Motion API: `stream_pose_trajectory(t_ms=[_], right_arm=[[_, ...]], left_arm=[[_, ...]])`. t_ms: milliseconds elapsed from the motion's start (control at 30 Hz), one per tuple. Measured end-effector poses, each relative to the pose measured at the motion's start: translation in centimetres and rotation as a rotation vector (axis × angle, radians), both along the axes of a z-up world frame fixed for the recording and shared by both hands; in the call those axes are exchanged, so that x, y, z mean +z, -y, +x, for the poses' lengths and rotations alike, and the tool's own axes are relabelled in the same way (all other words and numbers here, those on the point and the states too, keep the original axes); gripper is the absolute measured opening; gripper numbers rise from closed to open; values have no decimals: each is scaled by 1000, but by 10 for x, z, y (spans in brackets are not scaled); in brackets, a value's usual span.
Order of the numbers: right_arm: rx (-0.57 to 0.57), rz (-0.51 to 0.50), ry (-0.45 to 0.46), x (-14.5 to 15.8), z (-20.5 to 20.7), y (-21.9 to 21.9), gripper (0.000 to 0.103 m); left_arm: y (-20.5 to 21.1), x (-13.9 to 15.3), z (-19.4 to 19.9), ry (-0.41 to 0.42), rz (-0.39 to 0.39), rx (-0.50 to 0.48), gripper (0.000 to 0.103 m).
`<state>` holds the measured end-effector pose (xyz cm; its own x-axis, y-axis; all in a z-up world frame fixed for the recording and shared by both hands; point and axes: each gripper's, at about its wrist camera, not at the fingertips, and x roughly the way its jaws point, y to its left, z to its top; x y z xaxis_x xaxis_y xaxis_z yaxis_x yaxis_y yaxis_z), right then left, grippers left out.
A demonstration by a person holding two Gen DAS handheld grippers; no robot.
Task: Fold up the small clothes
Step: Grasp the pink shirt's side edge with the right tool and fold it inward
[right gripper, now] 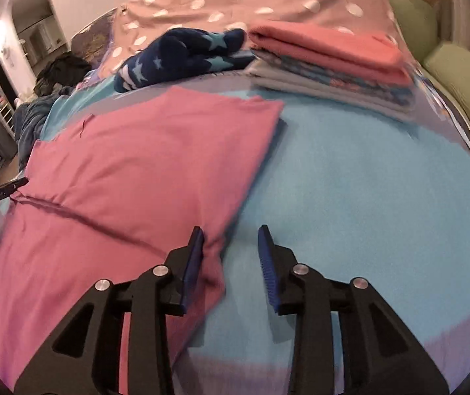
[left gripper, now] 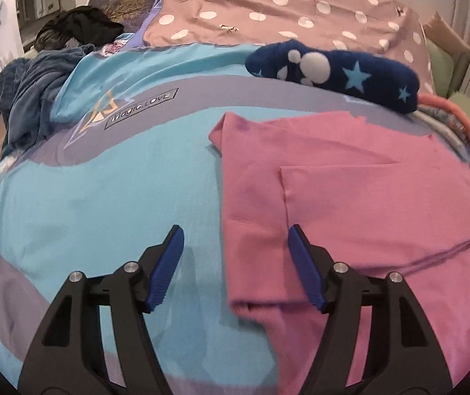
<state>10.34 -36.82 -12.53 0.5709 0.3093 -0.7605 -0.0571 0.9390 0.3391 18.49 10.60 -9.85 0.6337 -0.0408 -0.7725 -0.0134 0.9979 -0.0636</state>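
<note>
Pink garment (left gripper: 350, 197) lies part-folded flat on the bed (left gripper: 119, 197). Left gripper (left gripper: 235, 256) and right gripper (right gripper: 230, 263) straddle its near corners, fingers spread, empty, likely positioned for next fold.

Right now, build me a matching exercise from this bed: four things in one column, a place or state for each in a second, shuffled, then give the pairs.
Things:
1. pink garment
2. navy star socks
3. coral folded cloth
4. left gripper

Places or states:
A. on top of the folded stack
B. jaws open astride a pink edge
C. spread flat on the blue bedsheet, partly folded
D. lying by the spotted blanket

Pairs: 1-C, 2-D, 3-A, 4-B
</note>
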Motion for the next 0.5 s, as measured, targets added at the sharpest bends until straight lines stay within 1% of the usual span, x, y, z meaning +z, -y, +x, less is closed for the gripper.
stream_pose_trajectory(t_ms=[33, 100, 233, 267, 333, 367, 433, 467, 500], right_arm=[[-25, 33, -5, 3, -9, 5, 37], [-45, 53, 10, 7, -23, 7, 37], [-51, 43, 72, 18, -63, 2, 38], [-49, 43, 87, 21, -73, -1, 40], [-48, 43, 106, 27, -87, -5, 51], [-42, 44, 119, 29, -95, -6, 58], [-40, 50, 128, 32, -103, -6, 60], [-58, 53, 119, 33, -106, -4, 62], [-72, 55, 109, 34, -107, -3, 66]], left_arm=[[-1, 3, -5, 8, -10, -2, 67], [-4, 10, -24, 30, -48, -10, 67], [-13, 15, -68, 42, -152, -20, 69], [-14, 15, -77, 41, -165, -25, 69], [-14, 15, -98, 41, -193, -47, 71], [-12, 15, -105, 41, -201, -56, 71], [-10, 14, -122, 40, -230, -87, 72], [-9, 13, -131, 35, -244, -103, 72], [-8, 12, -138, 30, -256, -117, 72]])
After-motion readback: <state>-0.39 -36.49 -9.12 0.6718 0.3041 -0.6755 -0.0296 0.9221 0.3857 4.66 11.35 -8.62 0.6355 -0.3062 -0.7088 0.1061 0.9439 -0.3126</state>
